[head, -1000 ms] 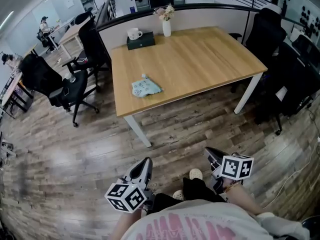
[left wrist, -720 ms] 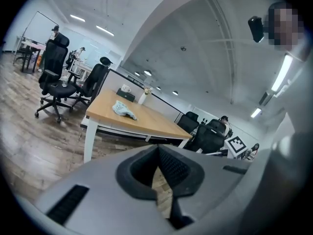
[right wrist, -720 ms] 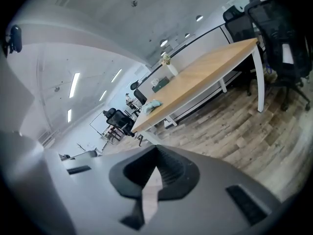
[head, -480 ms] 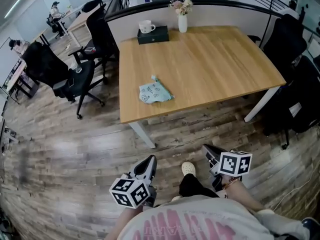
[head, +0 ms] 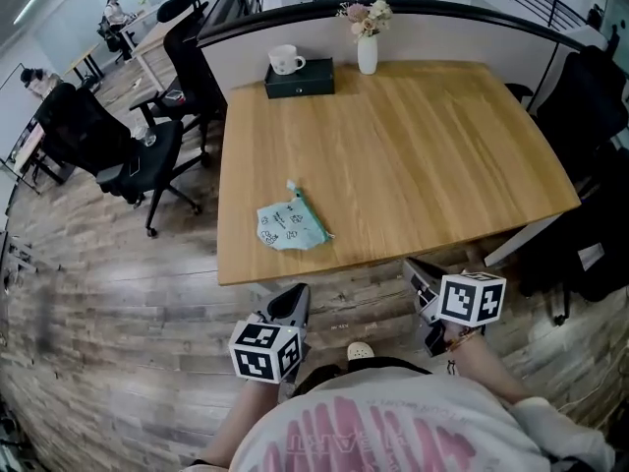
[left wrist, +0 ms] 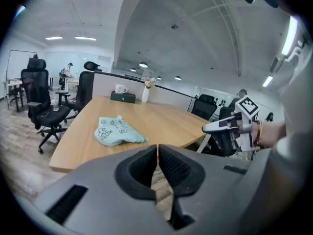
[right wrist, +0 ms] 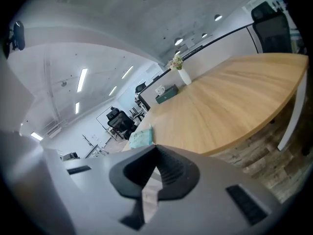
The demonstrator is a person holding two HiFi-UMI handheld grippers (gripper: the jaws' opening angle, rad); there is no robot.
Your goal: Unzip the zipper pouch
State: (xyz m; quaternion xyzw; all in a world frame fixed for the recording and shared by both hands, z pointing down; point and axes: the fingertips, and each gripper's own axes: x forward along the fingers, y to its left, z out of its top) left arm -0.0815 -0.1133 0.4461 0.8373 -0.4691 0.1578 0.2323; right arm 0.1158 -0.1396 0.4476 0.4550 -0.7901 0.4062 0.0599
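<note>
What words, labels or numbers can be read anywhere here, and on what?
Nothing reads clearly.
zipper pouch: dark doodle prints, too small to read.
shirt: pink lettering, blurred and cut off.
Cubes on left gripper and right gripper: black-and-white square patterns, no words.

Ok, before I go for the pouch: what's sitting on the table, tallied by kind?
Zipper pouch, light blue: 1
Mug, white: 1
Dark box, under the mug: 1
Vase of flowers, white: 1
Total: 4 things on the table
</note>
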